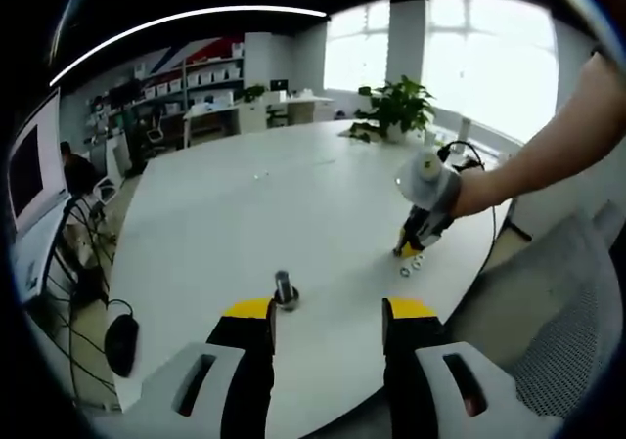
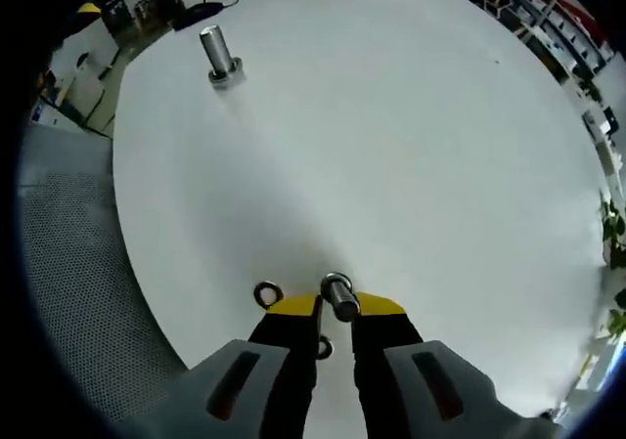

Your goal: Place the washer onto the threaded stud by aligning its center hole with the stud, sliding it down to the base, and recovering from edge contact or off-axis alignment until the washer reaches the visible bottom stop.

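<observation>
No readable writing or brand is seen. A round white table (image 1: 293,195) stands in a bright office with windows, a potted plant (image 1: 396,107) and shelves. A threaded stud (image 1: 285,288) stands upright on the table, its long axis vertical, just ahead of the left gripper (image 1: 328,312), whose jaws are spread and empty. The right gripper (image 2: 335,307) is nearly closed beside a second stud (image 2: 339,295); whether it is grasped cannot be told. One washer (image 2: 268,293) lies flat just beside its left jaw
</observation>
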`<state>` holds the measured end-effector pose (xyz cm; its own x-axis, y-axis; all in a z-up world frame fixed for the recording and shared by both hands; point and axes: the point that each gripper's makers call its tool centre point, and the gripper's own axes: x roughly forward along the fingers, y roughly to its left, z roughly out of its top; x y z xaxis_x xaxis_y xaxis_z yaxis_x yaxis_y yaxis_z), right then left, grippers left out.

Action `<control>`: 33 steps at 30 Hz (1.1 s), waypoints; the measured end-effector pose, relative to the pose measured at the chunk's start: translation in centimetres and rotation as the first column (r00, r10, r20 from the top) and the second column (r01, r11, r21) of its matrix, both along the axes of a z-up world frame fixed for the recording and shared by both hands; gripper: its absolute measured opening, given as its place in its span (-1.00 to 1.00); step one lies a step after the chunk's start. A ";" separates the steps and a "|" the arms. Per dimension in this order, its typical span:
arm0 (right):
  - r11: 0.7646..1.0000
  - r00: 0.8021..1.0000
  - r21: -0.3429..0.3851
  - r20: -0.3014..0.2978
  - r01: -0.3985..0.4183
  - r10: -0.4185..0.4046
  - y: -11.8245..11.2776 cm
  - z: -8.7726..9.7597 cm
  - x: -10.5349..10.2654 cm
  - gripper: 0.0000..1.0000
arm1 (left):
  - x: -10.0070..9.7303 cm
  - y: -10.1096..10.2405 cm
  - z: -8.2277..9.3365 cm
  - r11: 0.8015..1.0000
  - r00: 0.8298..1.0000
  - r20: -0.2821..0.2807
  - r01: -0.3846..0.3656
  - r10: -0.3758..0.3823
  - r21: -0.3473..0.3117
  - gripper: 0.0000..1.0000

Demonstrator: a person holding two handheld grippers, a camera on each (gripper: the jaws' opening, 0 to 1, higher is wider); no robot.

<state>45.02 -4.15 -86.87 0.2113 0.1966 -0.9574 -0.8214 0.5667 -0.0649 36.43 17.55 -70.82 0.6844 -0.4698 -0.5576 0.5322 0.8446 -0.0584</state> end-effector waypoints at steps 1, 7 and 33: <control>1.000 1.000 0.002 0.000 0.003 -0.003 0.0 0.0 0.0 -0.70 | 0.0 0.0 0.1 1.000 1.000 0.002 0.000 0.000 -0.001 -0.16; 0.999 0.999 0.008 0.001 0.034 -0.034 -0.2 0.4 0.0 -0.64 | 0.1 -0.1 0.2 1.000 1.000 0.010 0.003 -0.003 -0.001 -0.16; 0.989 0.992 0.084 0.028 0.120 -0.123 -3.8 1.8 -2.0 -0.54 | -0.1 -0.2 -0.1 1.000 1.000 -0.005 0.009 -0.009 -0.004 -0.15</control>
<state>43.00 -7.99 -85.04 0.2702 0.2449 -0.9311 -0.7441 0.6669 -0.0405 36.31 17.34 -70.87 0.6775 -0.4779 -0.5591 0.5394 0.8396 -0.0639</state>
